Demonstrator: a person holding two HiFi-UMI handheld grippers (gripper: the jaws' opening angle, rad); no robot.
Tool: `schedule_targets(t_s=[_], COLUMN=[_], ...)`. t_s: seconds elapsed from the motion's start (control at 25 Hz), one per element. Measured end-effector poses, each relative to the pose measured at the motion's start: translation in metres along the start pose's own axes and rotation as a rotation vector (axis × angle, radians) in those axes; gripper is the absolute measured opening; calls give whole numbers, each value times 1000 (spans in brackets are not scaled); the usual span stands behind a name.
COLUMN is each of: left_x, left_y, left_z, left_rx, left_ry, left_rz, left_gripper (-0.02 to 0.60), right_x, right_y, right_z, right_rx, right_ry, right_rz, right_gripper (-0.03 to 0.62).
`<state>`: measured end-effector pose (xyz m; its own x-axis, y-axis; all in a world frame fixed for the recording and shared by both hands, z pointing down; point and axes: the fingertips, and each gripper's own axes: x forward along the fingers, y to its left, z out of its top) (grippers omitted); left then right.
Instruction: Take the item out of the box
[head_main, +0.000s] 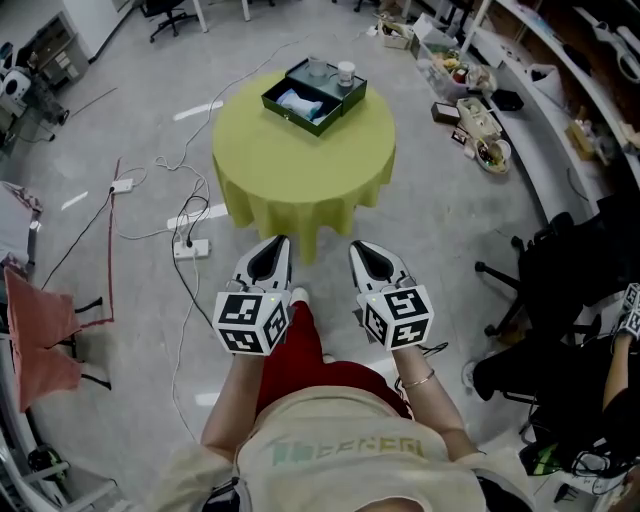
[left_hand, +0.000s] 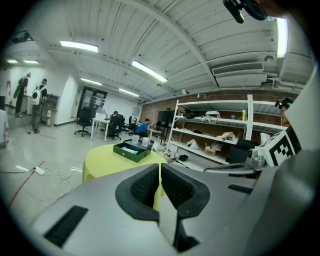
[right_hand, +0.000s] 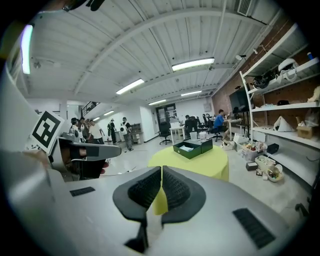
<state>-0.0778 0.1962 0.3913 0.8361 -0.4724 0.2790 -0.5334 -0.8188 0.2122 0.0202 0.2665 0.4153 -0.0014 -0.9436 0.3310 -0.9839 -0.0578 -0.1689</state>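
Note:
An open dark green box stands at the far side of a round table with a yellow-green cloth. A white and pale blue item lies inside it. Its lid sits beside it and holds two cups. My left gripper and right gripper are held side by side near my body, short of the table, both shut and empty. The left gripper view shows the left gripper with jaws together and the box far ahead. The right gripper likewise faces the box.
Cables and a power strip lie on the floor left of the table. A red chair stands at the left and a black office chair at the right. Cluttered shelves and boxes line the right wall. People stand far off.

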Motion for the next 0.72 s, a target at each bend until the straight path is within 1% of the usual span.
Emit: schedule_targets(t_s=[0.36, 0.72], left_x=[59, 108], left_y=[36, 84], left_z=[23, 51], left_rx=[0, 0], left_ry=[28, 35], left_rz=[-34, -51], left_gripper=[31, 31], right_x=[61, 127], right_y=[-23, -37], right_z=[26, 61], right_rx=[-1, -2], right_ry=[14, 16], right_rz=[-13, -31], right_gripper=[38, 37])
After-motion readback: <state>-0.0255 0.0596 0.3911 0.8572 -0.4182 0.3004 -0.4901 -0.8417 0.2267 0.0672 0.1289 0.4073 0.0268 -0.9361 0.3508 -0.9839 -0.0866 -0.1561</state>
